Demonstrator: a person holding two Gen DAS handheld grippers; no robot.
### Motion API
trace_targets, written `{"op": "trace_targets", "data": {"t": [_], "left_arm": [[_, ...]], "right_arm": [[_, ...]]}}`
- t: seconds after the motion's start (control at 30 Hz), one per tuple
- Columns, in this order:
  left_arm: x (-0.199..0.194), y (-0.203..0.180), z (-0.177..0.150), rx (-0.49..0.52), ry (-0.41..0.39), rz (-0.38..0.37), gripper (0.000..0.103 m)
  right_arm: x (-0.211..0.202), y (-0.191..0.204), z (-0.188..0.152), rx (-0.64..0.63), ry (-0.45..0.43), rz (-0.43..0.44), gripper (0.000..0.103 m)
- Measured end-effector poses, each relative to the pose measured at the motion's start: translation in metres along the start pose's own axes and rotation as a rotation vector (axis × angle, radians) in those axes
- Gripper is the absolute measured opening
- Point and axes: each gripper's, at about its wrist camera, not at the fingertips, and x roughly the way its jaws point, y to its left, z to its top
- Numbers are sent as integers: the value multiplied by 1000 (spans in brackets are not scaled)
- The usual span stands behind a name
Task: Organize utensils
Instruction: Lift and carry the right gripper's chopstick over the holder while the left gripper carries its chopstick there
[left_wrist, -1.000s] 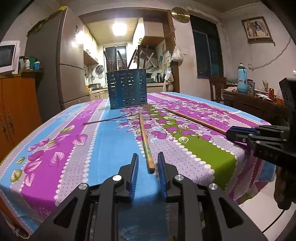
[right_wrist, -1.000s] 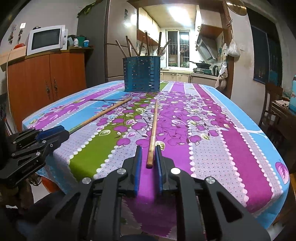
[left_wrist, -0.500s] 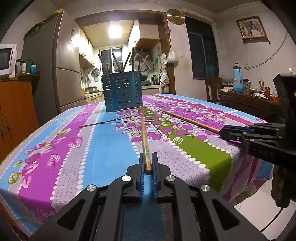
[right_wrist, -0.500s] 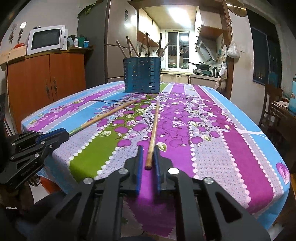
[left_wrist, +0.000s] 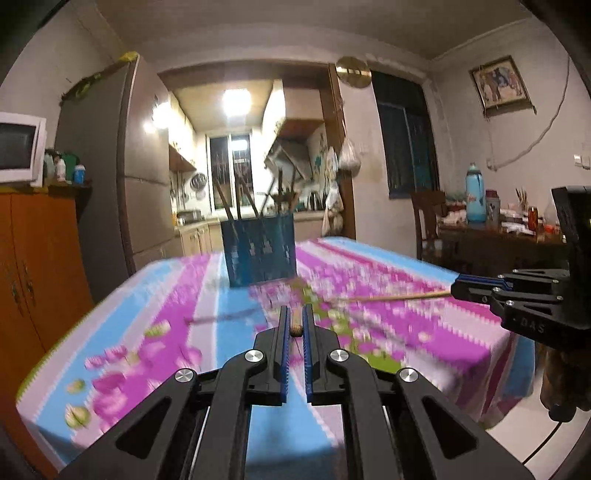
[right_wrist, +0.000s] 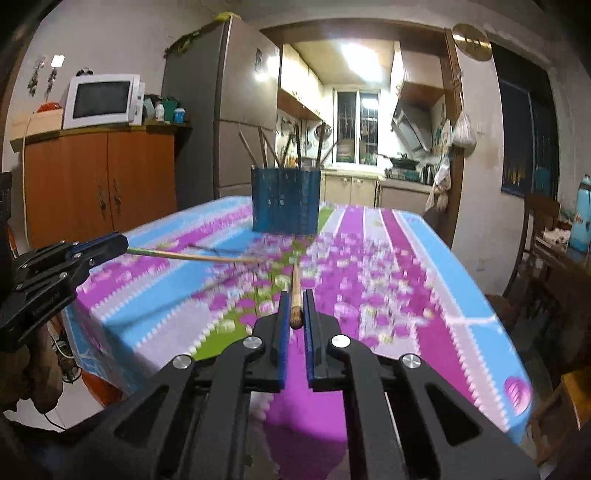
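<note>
Kitchen-side table (right_wrist: 424, 258), floral cloth. Blue holder (right_wrist: 284, 201) stands at far end, sticks inside. Left gripper (left_wrist: 294, 325) clamps one chopstick (right_wrist: 192, 256) end; right gripper (right_wrist: 294, 314) clamps the other chopstick (right_wrist: 295, 291), both clear of cloth.

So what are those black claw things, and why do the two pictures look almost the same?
Those claws are grabbers that a person holds, one in each hand. Each has a small camera looking out along its two fingers, so one picture comes from the left gripper and the other from the right gripper. Each camera also catches the other grabber at its side. Both are pinched shut on a wooden chopstick: the left chopstick and the right chopstick. Below them is a table with a flowery tablecloth. At its far end stands a blue utensil holder with more sticks poking out, probably where these two belong.
</note>
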Motion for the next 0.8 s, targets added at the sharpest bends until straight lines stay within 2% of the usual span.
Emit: {"op": "trace_targets", "data": {"t": [0.23,0.37,0.6,0.8], "left_arm": [[0,13,48,12,-76,-12,8],[10,20,72,1,-88,-28,8],[49,34,105,-23,-22,-57,8],[72,41,131,-6,8,-70,8]], "right_arm": [[-15,1,55,-70,-94,16,5],[-14,-2,82,-79,-118,42,5],[13,-23,115,-30,-72,83,5],[37,-30,142,-19,-20,115,5]]}}
